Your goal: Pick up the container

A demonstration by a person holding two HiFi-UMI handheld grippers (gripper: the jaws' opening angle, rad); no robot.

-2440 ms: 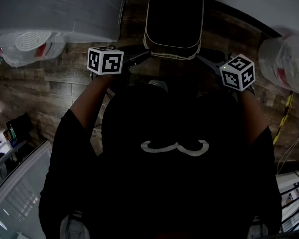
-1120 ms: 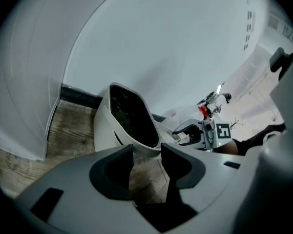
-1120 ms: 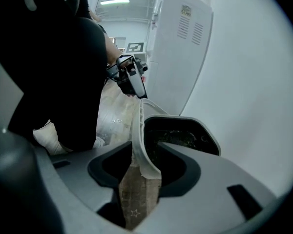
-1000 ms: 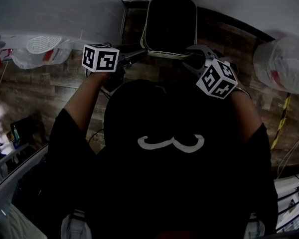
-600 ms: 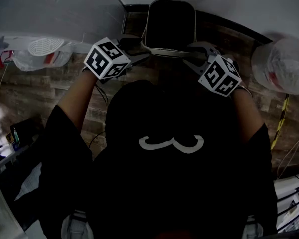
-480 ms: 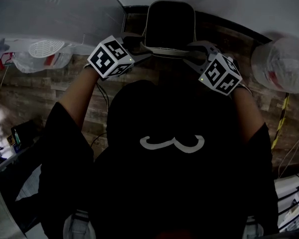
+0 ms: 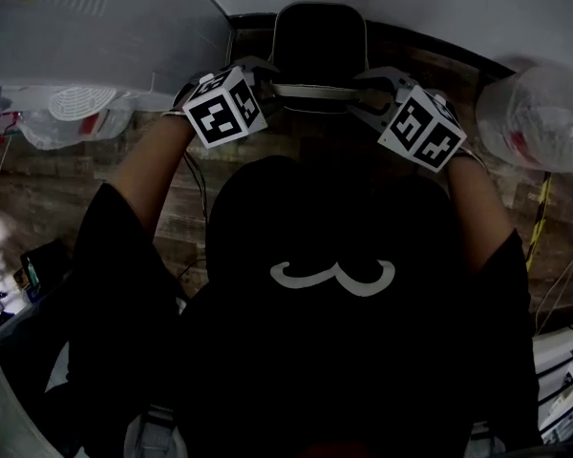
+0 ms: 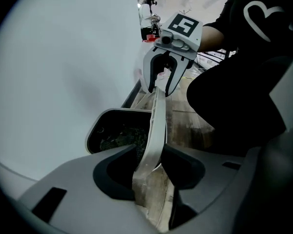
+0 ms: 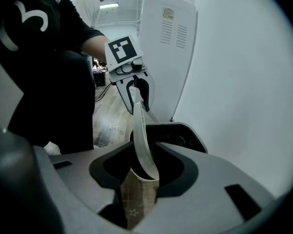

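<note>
Both arms stretched forward; left tool (image 7: 270,82) closing on container (image 7: 320,41) rim, right tool (image 7: 368,92) pinching opposite rim.

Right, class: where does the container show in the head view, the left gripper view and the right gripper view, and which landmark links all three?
Head view: container at top centre.
Left gripper view: lower middle, dark opening left of centre.
Right gripper view: lower middle, dark opening right of centre.
Shared landmark: its pale near rim, a horizontal bar in the head view, an upright strip in both gripper views.
</note>
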